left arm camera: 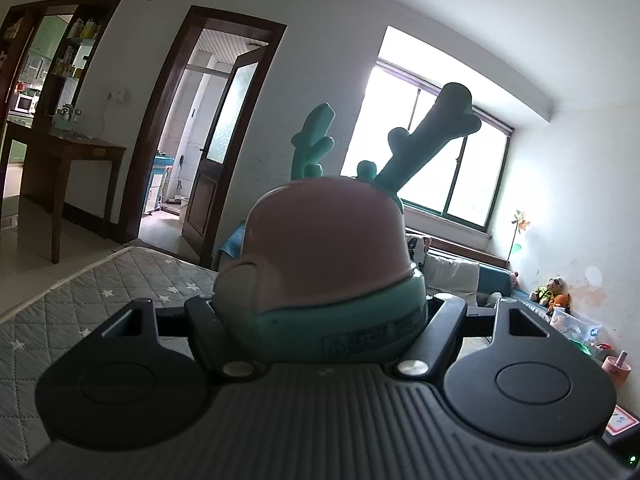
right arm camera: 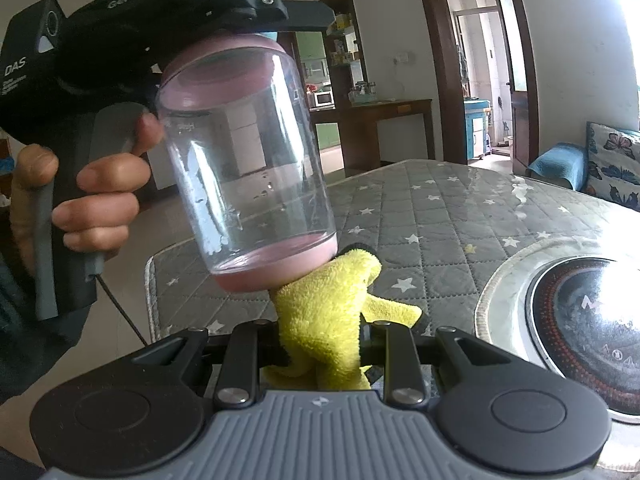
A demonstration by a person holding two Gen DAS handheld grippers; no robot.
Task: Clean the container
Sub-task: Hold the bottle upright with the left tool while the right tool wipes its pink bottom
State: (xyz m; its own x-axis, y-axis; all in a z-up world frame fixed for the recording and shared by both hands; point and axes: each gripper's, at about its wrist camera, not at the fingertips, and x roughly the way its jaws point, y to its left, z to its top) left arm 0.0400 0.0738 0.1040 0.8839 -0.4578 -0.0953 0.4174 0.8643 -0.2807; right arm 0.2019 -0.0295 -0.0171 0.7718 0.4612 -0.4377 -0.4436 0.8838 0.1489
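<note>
Pinching the yellow cloth [right arm camera: 328, 312], the right gripper [right arm camera: 320, 344] jaws sit just below the container [right arm camera: 248, 160], whose long axis rises from them toward the left gripper [left arm camera: 320, 312] jaws clamping its lid.

A lived-in home: a grey star-quilted surface [right arm camera: 460, 208], a dark wooden side table [left arm camera: 76, 152], stuffed toys [left arm camera: 550, 290] far right, a white microwave [left arm camera: 24, 103] far left.

Cup [right arm camera: 248, 152]: clear body, pink base and pink lid [left arm camera: 328, 240], teal collar, teal antlers [left arm camera: 432, 136]. Cloth [right arm camera: 324, 316]: yellow, fluffy. Table cover [right arm camera: 460, 208]: grey, quilted in diamonds, white stars. Grippers: black, with grey ribbed housings. Pillow [right arm camera: 616, 164]: butterfly print.
</note>
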